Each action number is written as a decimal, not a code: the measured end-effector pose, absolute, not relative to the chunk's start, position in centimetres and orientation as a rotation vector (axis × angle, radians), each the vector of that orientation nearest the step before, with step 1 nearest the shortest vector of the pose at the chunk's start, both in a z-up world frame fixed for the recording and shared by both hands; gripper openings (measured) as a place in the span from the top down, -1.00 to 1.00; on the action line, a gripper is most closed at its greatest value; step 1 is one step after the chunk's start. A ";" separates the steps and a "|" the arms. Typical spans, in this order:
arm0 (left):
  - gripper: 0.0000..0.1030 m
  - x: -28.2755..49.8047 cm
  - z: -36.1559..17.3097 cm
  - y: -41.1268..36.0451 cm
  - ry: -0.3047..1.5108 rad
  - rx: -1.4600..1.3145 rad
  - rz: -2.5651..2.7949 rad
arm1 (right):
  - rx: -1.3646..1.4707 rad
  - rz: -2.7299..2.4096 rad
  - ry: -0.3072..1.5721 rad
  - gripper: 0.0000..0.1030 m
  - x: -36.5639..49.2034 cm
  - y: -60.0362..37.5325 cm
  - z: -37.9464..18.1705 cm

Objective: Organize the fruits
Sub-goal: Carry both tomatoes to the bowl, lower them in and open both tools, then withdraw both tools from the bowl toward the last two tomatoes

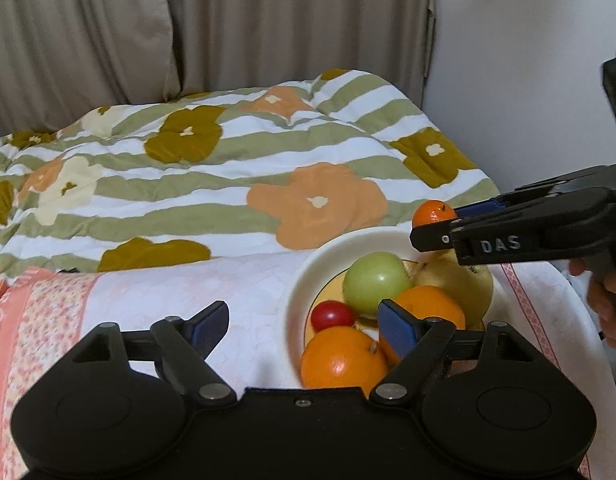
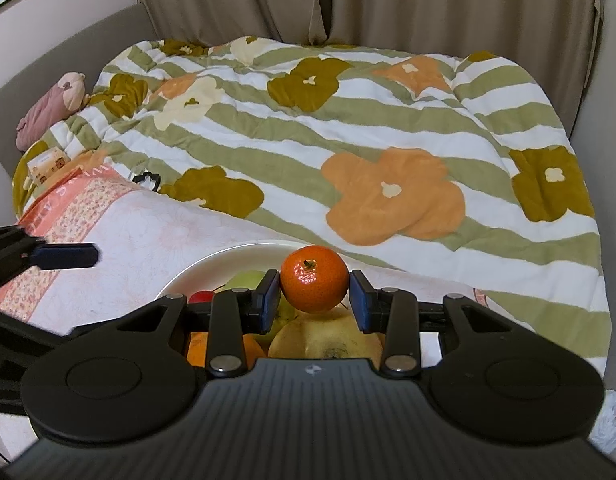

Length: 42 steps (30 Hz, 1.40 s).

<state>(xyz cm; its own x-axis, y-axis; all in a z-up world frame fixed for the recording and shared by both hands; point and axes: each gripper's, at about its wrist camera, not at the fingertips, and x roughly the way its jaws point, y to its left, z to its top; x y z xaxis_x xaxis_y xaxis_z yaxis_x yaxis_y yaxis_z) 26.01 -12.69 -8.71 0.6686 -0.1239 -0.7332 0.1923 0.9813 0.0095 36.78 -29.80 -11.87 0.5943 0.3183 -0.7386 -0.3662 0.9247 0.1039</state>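
A white plate [image 1: 308,276] on a pink-white cloth holds a green apple [image 1: 376,282], a yellow pear [image 1: 464,280], two oranges [image 1: 342,358], and a small red fruit [image 1: 332,316]. My right gripper [image 2: 315,296] is shut on a small mandarin [image 2: 314,278] and holds it above the plate's far side; it also shows in the left wrist view [image 1: 434,213]. My left gripper [image 1: 303,326] is open and empty, low at the plate's near left edge, its right pad [image 1: 394,328] in front of the oranges.
A flower-patterned quilt [image 1: 227,168] covers the bed behind the plate. Curtains [image 1: 267,20] hang at the back. A pink plush toy [image 2: 51,108] and a small box [image 2: 45,166] lie at the quilt's far left. A hand [image 1: 608,304] holds the right gripper.
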 end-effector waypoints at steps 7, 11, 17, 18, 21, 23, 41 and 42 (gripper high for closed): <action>-0.65 25.1 -8.3 -11.4 0.815 0.066 -0.150 | -0.056 0.389 0.869 -0.02 37.9 -29.2 -13.2; -0.65 24.9 -8.6 -10.8 0.822 0.059 -0.134 | -0.053 0.389 0.865 -0.02 38.2 -29.0 -13.5; -0.65 24.7 -8.8 -10.3 0.826 0.055 -0.122 | -0.048 0.378 0.868 -0.02 38.5 -29.1 -13.5; -0.65 24.7 -8.8 -10.3 0.826 0.055 -0.122 | -0.043 0.373 0.870 -0.02 38.5 -29.2 -13.5; -0.65 24.7 -8.8 -10.4 0.826 0.052 -0.124 | -0.038 0.363 0.877 -0.02 38.7 -29.3 -13.7; -0.65 24.7 -8.7 -10.4 0.824 0.055 -0.125 | -0.036 0.360 0.883 -0.04 38.8 -29.5 -13.9; -0.65 23.6 -7.1 -9.6 0.784 0.063 -0.142 | 0.027 0.316 0.783 -0.80 35.1 -30.5 -9.5; -0.65 23.4 -6.8 -9.5 0.777 0.065 -0.145 | 0.027 0.307 0.778 -0.81 34.6 -30.5 -9.0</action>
